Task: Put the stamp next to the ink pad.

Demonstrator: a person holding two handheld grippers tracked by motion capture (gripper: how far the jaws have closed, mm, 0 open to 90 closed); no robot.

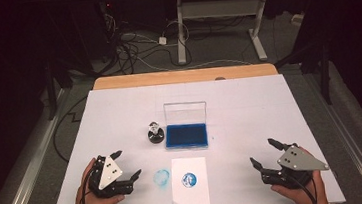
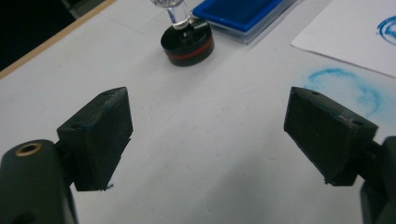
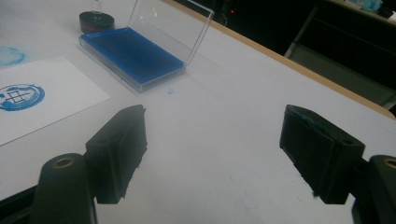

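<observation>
L gripper (image 1: pixel 126 164) sits low at the near-left of the white tabletop (image 1: pixel 250 110), held in the person's left hand (image 1: pixel 90 198); its jaws are spread wide w/ nothing between them, just bare tabletop seen in the left gripper view. R gripper (image 1: pixel 263 153) is at the near-right, in the right hand (image 1: pixel 300 191), jaws likewise spread wide & empty. Nearest thing to the L gripper is the stamp (image 1: pixel 155 133): black round base w/ a red band & a clear knob on top, standing upright mid-tabletop, just beside the left edge of the ink pad (image 1: pixel 186 135), apart from both grippers. The ink pad is a blue tray in a clear case, its clear lid (image 1: pixel 185 112) standing open on the far side. Near of the pad lies a white paper sheet (image 1: pixel 190 182) w/ a round blue stamp print (image 1: pixel 189 180) on it. Just left of the sheet, on the tabletop itself, is a fainter blue smudged ring (image 1: pixel 161 177), between the L gripper and the paper. In the left gripper view the stamp is ahead of the jaws, the smudge close by the one on that view's right.
</observation>
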